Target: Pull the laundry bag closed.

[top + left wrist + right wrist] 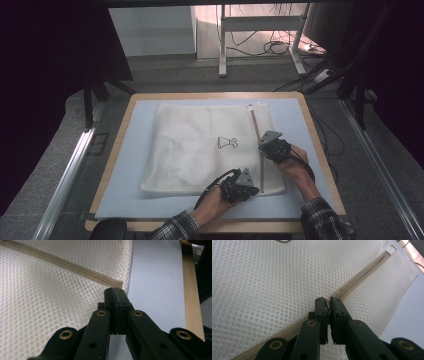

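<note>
- Zip (pixel 257 145) on the white mesh laundry bag (pixel 200 145) looks fully closed, slider at the worktop's far edge.
- Left gripper (pixel 115 291) jaws shut at the near end, right gripper (pixel 326 301) pinching the zip mid-run; opening not started.

White mesh bag on a pale blue mat, black grippers.

Mesh bag (pixel 200 145): off-white, fine honeycomb weave, small black printed outline figure (pixel 227 143) near the middle. Zipper (pixel 352 283): beige tape and teeth, white tab (pixel 390 249) at its far end. Mat (pixel 140 125): plain light blue-grey, no pattern. Table (pixel 120 130): light wood edge. Left gripper (pixel 115 293) and right gripper (pixel 326 301): matte black jaws, brass-coloured rivets, grey triangular top plates. Sleeves (pixel 325 220): dark plaid with light check lines. Floor (pixel 50 150): grey.
</note>
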`<state>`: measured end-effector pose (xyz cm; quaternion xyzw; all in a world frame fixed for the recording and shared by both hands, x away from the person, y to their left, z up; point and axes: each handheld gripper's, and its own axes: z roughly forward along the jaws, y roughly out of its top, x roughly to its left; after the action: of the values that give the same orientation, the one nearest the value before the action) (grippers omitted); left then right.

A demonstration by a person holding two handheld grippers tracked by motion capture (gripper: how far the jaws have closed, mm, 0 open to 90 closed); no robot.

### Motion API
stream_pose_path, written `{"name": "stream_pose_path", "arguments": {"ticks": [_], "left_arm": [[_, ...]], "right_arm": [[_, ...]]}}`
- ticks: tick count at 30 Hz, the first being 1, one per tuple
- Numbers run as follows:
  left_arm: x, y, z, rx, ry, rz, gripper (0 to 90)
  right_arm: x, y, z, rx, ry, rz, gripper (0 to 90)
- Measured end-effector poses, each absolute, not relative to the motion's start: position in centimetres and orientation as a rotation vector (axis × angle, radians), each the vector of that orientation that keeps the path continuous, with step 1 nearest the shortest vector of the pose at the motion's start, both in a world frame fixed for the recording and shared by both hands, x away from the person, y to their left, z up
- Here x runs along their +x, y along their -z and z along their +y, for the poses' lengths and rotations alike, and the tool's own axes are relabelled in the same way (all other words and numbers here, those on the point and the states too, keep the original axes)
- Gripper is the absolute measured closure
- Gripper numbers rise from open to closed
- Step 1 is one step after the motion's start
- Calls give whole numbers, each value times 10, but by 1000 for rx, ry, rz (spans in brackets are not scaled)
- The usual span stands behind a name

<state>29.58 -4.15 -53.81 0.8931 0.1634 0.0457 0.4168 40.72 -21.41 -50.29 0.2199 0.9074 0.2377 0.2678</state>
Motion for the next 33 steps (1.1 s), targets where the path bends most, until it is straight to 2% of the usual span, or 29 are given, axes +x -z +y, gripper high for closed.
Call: {"name": "stream_pose_path", "arguments": {"ticks": [33], "left_arm": [[295,538,-42,2237,-121,410,900]], "right_arm": [[447,504,-212,644,-626,2415,839]]}}
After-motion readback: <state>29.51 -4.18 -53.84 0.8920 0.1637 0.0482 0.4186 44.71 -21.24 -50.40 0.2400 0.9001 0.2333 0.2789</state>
